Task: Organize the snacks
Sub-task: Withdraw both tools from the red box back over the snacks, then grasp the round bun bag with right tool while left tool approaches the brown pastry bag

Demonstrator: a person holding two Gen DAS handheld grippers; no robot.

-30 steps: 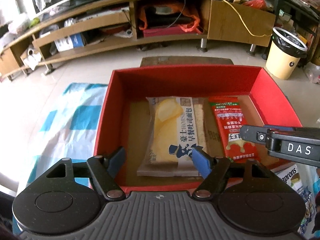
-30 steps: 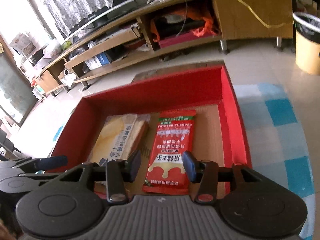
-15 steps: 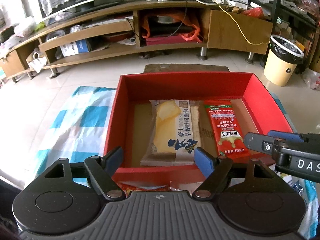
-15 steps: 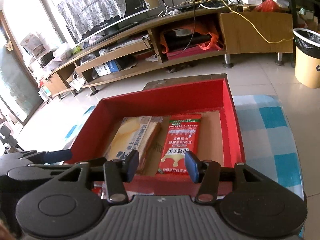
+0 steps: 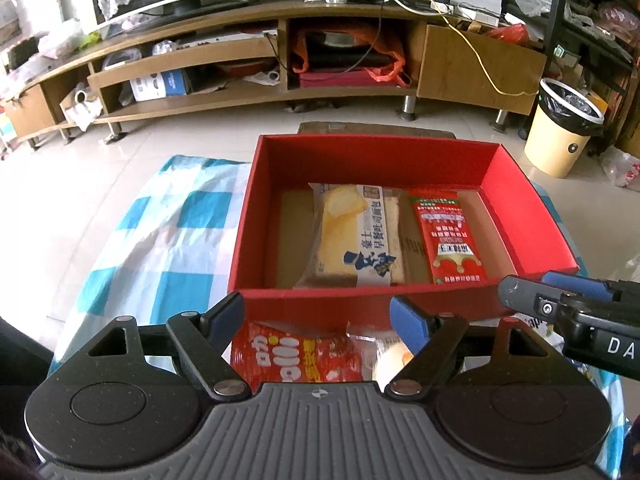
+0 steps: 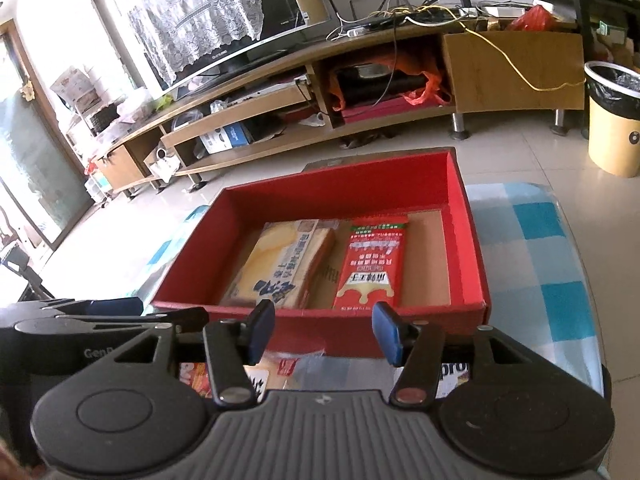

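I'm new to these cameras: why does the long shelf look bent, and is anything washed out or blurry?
Left wrist view: the fisheye lens bows the long wooden TV cabinet, and daylight washes out the pale tiled floor at left. Right wrist view: the glass door at left glares, while the red cardboard box stays sharp.

Both grippers pulled back from red box (image 5: pixel 400 304), right fingers (image 6: pixel 262 330) opening
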